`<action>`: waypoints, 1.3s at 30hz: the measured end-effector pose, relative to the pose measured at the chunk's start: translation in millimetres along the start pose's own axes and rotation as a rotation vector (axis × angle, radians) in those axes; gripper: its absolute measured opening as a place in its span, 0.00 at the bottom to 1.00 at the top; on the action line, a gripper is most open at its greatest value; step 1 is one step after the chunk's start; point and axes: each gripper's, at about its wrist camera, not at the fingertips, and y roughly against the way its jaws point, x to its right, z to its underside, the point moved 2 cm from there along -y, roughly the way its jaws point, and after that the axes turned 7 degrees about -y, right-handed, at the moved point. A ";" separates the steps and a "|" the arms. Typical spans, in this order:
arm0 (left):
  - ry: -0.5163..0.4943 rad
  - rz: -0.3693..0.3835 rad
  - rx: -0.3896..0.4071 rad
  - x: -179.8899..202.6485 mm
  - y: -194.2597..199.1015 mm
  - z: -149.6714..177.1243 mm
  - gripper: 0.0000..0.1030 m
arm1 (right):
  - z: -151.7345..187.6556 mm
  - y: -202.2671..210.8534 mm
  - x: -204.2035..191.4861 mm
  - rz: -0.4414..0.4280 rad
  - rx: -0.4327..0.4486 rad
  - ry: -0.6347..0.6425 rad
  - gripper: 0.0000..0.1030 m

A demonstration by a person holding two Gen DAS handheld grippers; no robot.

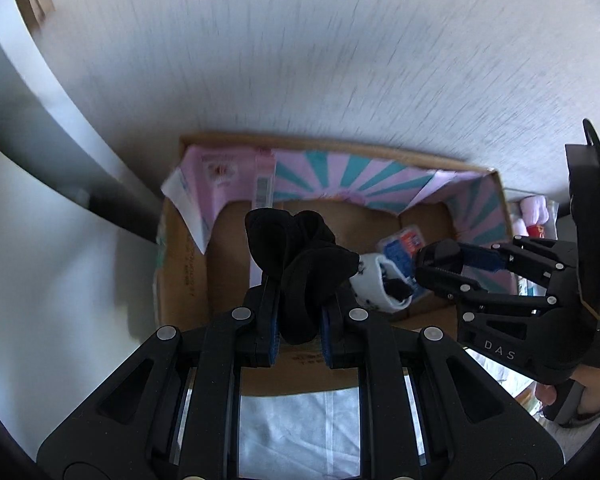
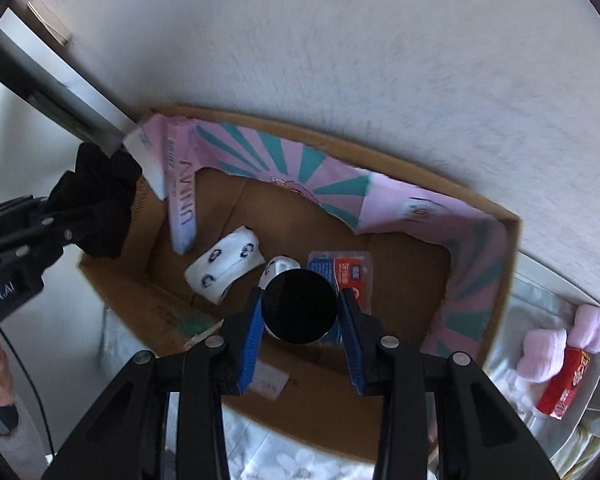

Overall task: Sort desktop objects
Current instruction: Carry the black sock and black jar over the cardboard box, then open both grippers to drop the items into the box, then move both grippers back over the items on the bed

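**Two tongs loaded above the cardboard box**

Two tongs hang over an open cardboard box [image 2: 512, 240], both pointing steeply down into it. The left tongs [image 1: 298, 320] are pinched nearly closed on a bunched black cloth [image 1: 296, 256], which bulges out above and between the blue pads. The right tongs [image 2: 300, 320] stand partly open, clamped on a round black object [image 2: 299, 306] whose flat dark face fills the gap between the blue pads; what it is cannot be told.

Inside the box, on its brown floor, lie a rolled white sock with dark prints [image 2: 222, 266], a second smaller white roll [image 2: 278, 266] partly hidden behind the round black object, and a blue-and-red packet [image 2: 350, 272] just beside it. A tall lilac carton [image 2: 182, 196] leans against the left inner wall. A pink sheet with teal rays [image 2: 300, 160] lines the far and right walls.

From the right wrist view the black cloth hangs over the box's left edge. Outside the box to the right, pink fluffy items [image 2: 548, 344] and a red packet [image 2: 568, 384] rest on a pale surface. The box stands against a white textured wall [image 2: 340, 40].
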 end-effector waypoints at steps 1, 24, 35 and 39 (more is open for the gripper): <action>0.000 0.003 -0.006 -0.4 -4.1 1.1 0.13 | -0.2 -4.1 0.2 0.006 -0.006 -0.004 0.33; 0.016 0.044 0.070 -12.4 21.7 4.1 1.00 | 11.0 1.7 10.4 0.025 0.005 -0.040 1.00; -0.008 0.019 0.085 11.2 43.5 11.4 1.00 | 28.2 28.8 4.5 -0.039 0.071 -0.046 1.00; -0.023 -0.012 0.098 25.9 54.7 17.4 1.00 | 39.1 39.1 1.2 -0.032 0.068 -0.031 1.00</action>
